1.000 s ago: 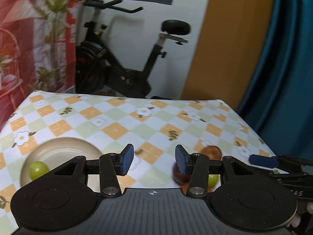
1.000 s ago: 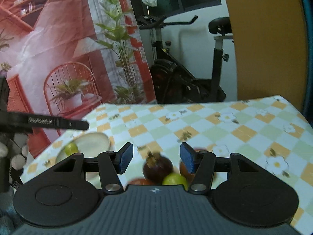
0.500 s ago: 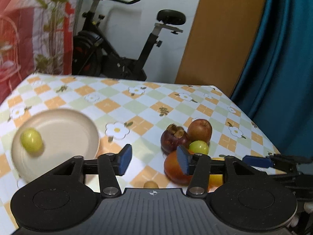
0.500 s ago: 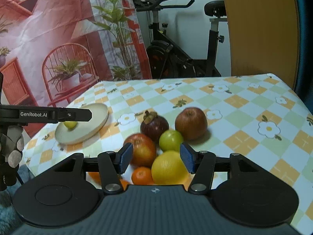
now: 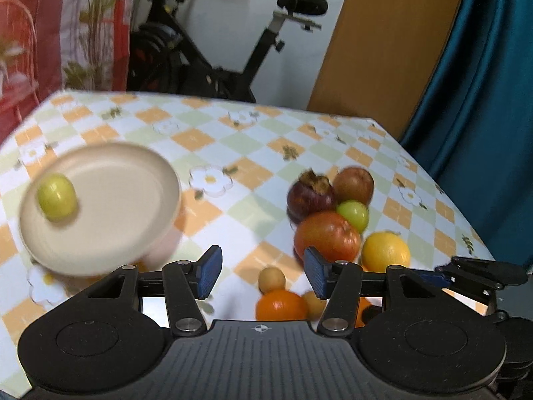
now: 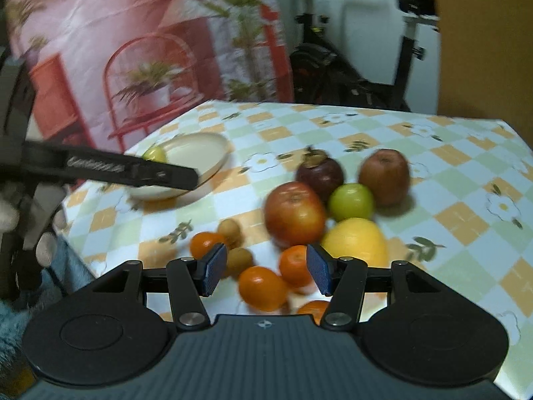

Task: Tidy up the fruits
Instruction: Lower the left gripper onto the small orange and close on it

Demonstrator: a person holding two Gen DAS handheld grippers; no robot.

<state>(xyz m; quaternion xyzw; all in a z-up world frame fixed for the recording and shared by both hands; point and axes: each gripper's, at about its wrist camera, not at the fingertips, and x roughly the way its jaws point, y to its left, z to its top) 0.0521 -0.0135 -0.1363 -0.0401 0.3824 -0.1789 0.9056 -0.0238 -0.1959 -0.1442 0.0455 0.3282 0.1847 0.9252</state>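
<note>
Left wrist view: the left tongs (image 5: 260, 271), jaws just widened and gripping nothing, hang above the desk (image 5: 233, 153); fruit pile (image 5: 329, 233) right of centre, plate (image 5: 133, 220) left

Right wrist view: the right tongs (image 6: 265, 270), parted and empty, hover over oranges (image 6: 263, 286) at lower centre

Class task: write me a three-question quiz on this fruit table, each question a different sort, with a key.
1. True or false: the plate holds one green fruit.
2. Which fruit touches the mangosteen? A) lemon B) red apple C) banana
3. Fill in: the left hand-held gripper holds ____.

Key: 1 true; 2 B; 3 nothing, its jaws are open and have just been opening.
</note>
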